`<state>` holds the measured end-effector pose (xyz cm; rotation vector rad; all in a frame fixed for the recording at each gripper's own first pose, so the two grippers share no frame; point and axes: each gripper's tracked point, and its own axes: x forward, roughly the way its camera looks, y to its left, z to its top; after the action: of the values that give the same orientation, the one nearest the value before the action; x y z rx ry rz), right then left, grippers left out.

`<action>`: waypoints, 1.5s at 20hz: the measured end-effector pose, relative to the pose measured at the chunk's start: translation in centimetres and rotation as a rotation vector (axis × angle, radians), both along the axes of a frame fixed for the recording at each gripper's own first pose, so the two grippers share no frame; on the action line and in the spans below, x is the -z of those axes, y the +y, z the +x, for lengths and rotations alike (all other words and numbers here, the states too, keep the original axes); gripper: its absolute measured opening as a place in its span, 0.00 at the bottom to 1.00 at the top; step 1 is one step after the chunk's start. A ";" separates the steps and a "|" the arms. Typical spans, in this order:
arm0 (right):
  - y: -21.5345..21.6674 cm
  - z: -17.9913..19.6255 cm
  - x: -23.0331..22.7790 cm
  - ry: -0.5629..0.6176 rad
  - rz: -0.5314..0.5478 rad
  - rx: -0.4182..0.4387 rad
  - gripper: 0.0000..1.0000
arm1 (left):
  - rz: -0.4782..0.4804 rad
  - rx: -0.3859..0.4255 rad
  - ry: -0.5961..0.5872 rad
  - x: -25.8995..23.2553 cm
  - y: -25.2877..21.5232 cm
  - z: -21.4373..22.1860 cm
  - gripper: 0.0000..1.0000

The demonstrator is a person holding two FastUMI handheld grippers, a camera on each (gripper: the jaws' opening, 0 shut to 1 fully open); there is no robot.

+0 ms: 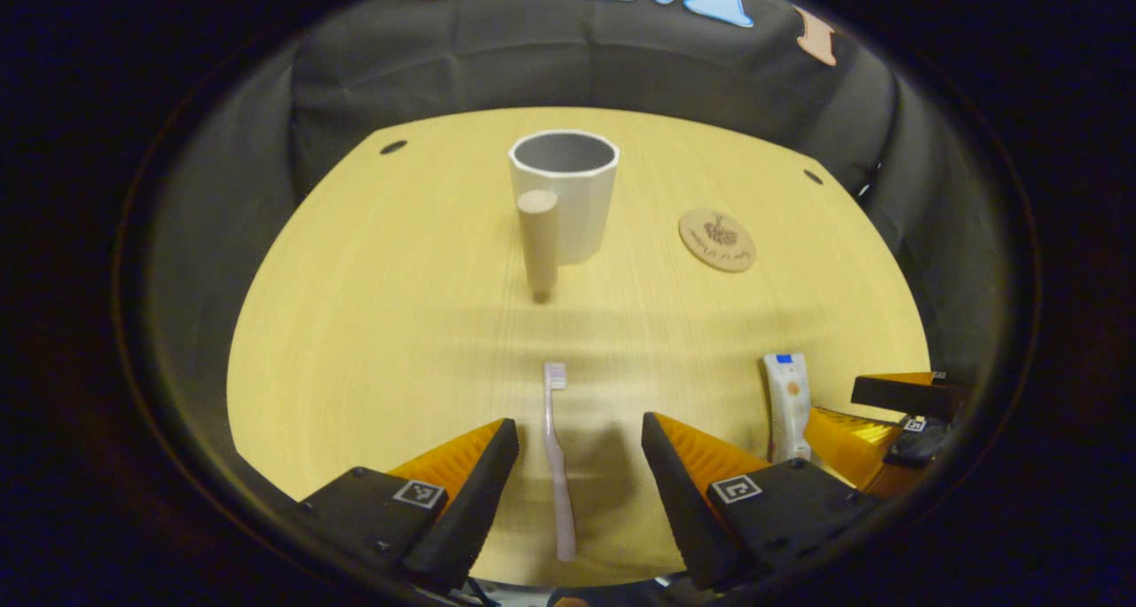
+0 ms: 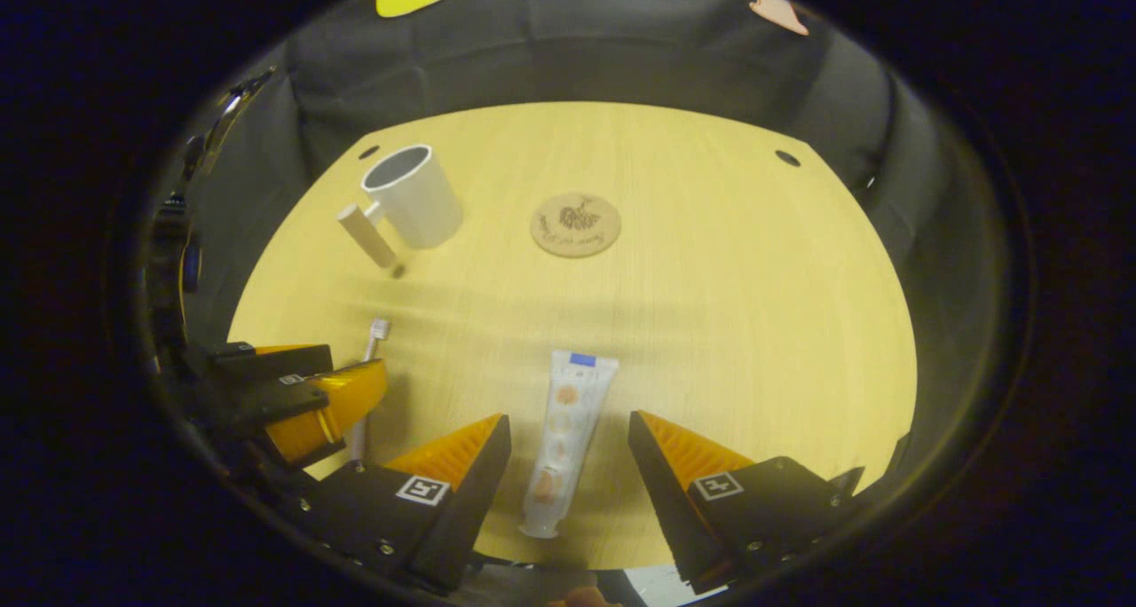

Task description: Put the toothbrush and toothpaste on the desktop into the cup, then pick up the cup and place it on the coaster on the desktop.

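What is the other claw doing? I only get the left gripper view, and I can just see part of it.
Observer: The right claw is open, with the toothpaste lying between its fingers.
Visitor: Is it squeezing the tube?
Observer: No, there is a gap on each side of the tube.
Visitor: Which way does the tube lie?
Observer: Its cap is nearest the claw, and its flat end points roughly toward the coaster.
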<state>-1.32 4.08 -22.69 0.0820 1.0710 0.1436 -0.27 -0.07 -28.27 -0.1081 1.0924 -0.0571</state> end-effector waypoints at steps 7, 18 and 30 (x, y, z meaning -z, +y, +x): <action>0.8 -1.7 2.9 0.201 0.068 0.019 0.84 | -0.019 0.031 0.225 2.8 -0.5 -2.7 0.95; 0.2 -1.4 4.6 0.277 0.023 0.024 0.80 | 0.046 0.095 0.281 3.6 -0.1 -2.6 0.79; -0.5 -1.5 4.5 0.288 0.090 0.082 0.25 | 0.021 0.090 0.262 3.3 -0.1 -2.6 0.14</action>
<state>-2.86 3.59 -27.17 0.2328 1.3458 0.1074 -2.85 -0.19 -31.60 -0.0479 1.3595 -0.1151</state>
